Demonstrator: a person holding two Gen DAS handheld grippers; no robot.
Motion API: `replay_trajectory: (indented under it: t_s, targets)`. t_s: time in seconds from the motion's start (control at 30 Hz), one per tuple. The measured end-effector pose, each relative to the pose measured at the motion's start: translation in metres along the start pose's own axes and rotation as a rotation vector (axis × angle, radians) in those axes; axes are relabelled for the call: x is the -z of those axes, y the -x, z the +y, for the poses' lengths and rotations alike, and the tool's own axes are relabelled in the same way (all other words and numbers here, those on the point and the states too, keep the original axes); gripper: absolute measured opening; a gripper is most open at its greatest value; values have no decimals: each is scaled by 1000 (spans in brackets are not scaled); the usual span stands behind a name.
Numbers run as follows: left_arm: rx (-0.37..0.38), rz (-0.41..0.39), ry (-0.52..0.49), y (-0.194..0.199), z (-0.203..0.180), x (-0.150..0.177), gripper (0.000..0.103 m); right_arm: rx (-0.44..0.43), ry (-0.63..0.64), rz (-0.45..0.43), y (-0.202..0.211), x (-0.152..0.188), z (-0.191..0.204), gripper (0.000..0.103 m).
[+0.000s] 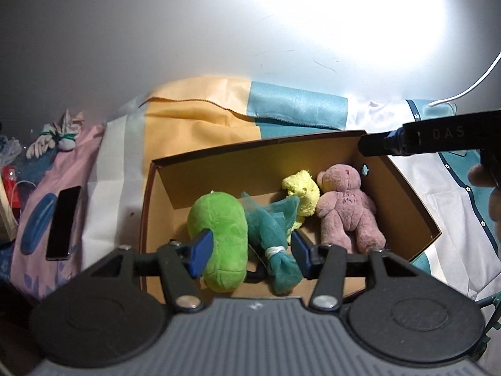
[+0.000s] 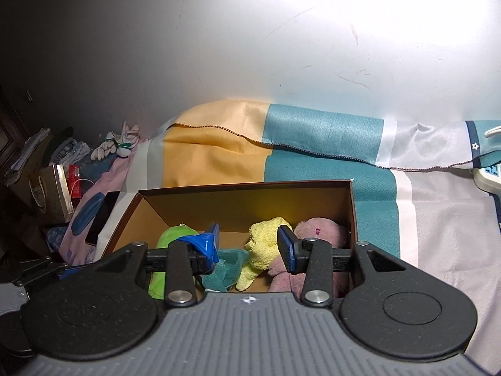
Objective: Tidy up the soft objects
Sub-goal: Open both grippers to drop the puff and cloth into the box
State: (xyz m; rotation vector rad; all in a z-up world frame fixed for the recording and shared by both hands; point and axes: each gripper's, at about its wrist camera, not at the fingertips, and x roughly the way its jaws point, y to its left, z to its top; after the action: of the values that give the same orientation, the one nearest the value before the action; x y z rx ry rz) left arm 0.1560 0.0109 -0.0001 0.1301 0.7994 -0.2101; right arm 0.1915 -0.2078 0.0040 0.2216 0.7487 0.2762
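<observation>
both grippers hover above the cardboard box [image 1: 150, 219], angled down into it. the box sits on a striped bedspread [image 1: 200, 116] by the wall.

left gripper [image 1: 249, 249]: jaws apart, nothing pinched. blue pads flank the green plush [image 1: 219, 232] and the teal mesh bundle [image 1: 275, 244] lying below them in the box, no contact visible.

right gripper [image 2: 249, 246]: jaws apart, empty. it hangs over the yellow plush [image 2: 263, 250], with the pink teddy bear [image 2: 322, 235] under its right finger. in the left wrist view it comes in from the right over the box's far corner, with part of a hand [image 1: 485, 188] on its grip.

box contents, left to right: green plush, teal mesh bundle tied with a white band, yellow plush, pink teddy bear lying face down against the right wall.

outside the box: a dark phone [image 1: 64, 222] flat on the pink sheet to the left, and a white tied bundle [image 1: 59, 139] by the wall.
</observation>
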Motion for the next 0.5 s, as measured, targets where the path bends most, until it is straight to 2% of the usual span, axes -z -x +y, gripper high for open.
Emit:
replay_trajectory:
  t_s: [0.23, 0.5]
  targets:
    - [-61, -25, -6, 38, -4, 13, 54, -9, 6, -64, 41, 15, 17, 25]
    - [-123, -28, -10, 71, -6, 31, 55, -40, 11, -94, 71, 41, 36, 25]
